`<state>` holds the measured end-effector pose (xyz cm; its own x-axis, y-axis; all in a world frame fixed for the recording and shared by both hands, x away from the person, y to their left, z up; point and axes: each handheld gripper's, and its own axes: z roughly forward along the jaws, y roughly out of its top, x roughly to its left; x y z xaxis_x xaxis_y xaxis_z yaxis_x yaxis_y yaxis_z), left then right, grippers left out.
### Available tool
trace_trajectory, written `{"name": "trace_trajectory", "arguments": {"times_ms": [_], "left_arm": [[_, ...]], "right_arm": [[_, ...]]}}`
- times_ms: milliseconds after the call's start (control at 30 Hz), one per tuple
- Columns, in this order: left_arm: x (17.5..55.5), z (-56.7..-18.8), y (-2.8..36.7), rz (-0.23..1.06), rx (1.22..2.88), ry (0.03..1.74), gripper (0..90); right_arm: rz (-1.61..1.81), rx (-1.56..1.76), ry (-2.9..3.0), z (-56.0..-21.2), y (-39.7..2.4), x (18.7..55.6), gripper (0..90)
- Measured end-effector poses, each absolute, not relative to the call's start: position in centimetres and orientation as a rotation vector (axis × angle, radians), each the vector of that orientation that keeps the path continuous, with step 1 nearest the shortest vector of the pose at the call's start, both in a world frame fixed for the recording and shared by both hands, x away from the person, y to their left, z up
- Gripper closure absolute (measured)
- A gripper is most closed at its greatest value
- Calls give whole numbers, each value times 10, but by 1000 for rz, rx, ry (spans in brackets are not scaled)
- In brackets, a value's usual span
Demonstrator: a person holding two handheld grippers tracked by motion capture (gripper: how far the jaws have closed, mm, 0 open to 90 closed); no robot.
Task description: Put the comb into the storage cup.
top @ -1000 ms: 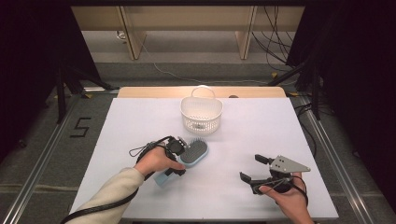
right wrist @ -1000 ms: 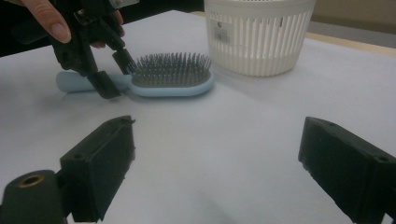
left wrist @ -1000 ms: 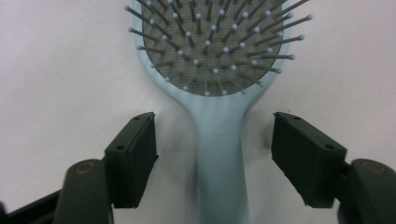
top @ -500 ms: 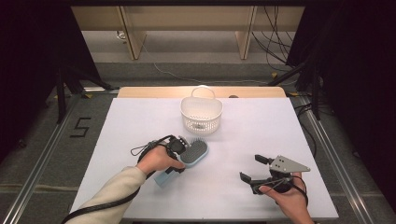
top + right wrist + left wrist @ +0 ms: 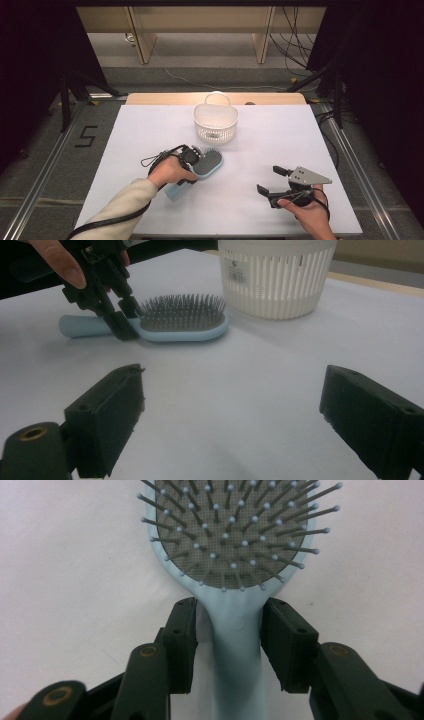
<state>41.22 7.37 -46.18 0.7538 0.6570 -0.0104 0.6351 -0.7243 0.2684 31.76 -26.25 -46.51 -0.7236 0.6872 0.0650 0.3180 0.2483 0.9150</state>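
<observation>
- Left hand [image 5: 170, 171], pale sleeve, comes in from the desk's [image 5: 310, 150] near edge, left of centre; holds left hand-held gripper [image 5: 192, 159], pointing toward the far right corner.
- Left hand-held gripper state: jaws part open, one each side of the hairbrush [image 5: 204, 167] neck where handle meets head. Left gripper view: left jaw has a thin gap to the handle, right jaw at or nearly on it; firm clamp cannot be told.
- Hairbrush: light blue, dark bristle pad facing up, lying flat on the desk around the middle, slightly left; head points toward the basket [image 5: 215, 123], handle end back toward the near edge under the hand.
- Left gripper view [image 5: 229, 625] gives bristle detail (pale ball tips on a grey pad) and the hairbrush [image 5: 235, 555] neck; high view hides the neck under the gripper.
- Basket: white, slotted wall, handle loop at its far side, upright near the far edge, centre. Something small and dark lies inside in the high view, too small to tell.
- Right gripper view shows a label on the basket [image 5: 277, 275] wall, and the hairbrush [image 5: 182, 322] just beside the basket, not touching; the left hand-held gripper [image 5: 117, 315] stands down onto the handle there.
- Right hand [image 5: 307, 212] at the near edge, right side; right hand-held gripper [image 5: 272, 181] with grey plate on top, jaws spread wide, holding nothing, well apart from the hairbrush.
- Right gripper view [image 5: 232, 425]: bare white desk between its jaws.
</observation>
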Motion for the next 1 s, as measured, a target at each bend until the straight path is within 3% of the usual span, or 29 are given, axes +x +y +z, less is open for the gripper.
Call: {"name": "trace_trajectory", "arguments": {"times_ms": [600,1000], "left_arm": [[408,-462,73,126,2654,1073,692],[405,-462,74,147,2641,1075,695]], "right_arm": [[1458,926,2185,-466,-263,318,114],[1458,928,2188,-466,-263,318,114]]}}
